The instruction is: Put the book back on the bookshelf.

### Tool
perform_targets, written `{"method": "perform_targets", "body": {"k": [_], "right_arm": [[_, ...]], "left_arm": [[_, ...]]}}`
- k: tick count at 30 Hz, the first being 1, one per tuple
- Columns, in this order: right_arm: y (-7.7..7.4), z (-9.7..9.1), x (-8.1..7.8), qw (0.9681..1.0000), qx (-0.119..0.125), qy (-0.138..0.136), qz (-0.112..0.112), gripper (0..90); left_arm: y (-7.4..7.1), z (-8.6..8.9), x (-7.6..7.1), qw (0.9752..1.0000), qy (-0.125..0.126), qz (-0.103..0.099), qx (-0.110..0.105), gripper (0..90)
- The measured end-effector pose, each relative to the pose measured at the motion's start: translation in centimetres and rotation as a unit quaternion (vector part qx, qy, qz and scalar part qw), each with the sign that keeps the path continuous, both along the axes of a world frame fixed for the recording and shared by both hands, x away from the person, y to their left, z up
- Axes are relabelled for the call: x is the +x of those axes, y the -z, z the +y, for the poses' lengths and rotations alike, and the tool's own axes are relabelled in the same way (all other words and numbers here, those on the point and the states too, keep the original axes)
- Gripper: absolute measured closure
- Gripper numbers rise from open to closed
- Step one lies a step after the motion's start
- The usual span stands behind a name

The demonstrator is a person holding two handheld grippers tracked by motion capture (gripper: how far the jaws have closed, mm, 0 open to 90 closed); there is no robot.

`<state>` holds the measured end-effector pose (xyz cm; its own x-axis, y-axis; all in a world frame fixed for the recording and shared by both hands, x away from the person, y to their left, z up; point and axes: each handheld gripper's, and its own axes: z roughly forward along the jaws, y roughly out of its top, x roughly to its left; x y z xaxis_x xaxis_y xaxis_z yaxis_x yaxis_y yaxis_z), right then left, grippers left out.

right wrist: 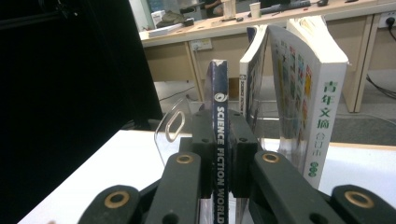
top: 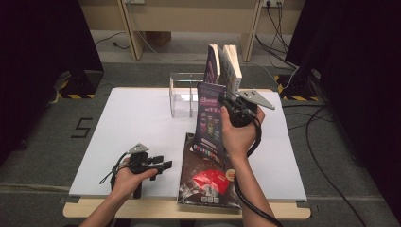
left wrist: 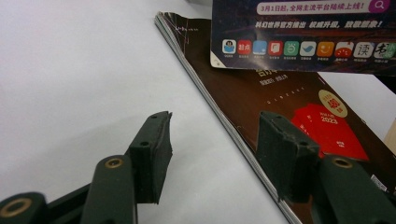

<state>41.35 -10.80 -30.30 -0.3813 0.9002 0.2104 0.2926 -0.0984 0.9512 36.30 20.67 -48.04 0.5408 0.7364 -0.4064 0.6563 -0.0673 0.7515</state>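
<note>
Partly, perhaps, the magazine [right wrist: 219, 140] hides the clear rack [right wrist: 173, 127].

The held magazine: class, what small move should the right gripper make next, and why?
Probably carry the magazine forward toward the clear rack. The right gripper is shut on its spine, upright, short of the rack, where two books already stand. Another magazine lies flat.
</note>
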Motion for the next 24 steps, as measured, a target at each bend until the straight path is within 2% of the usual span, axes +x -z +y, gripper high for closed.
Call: {"method": "perform_targets", "body": {"k": [20,24], "right_arm": [[-0.8,1.6,1.6,0.9998,-0.002,0.008,-0.020,84.5],[-1.1,1.9,2.2,0.9995,-0.010,0.010,-0.030,84.5]], "left_arm": [[0.1,0.1,0.1,1.0000,0.000,0.001,-0.001,44.6],[0.1,0.2,0.1,1.0000,0.001,0.002,-0.001,44.6]]}}
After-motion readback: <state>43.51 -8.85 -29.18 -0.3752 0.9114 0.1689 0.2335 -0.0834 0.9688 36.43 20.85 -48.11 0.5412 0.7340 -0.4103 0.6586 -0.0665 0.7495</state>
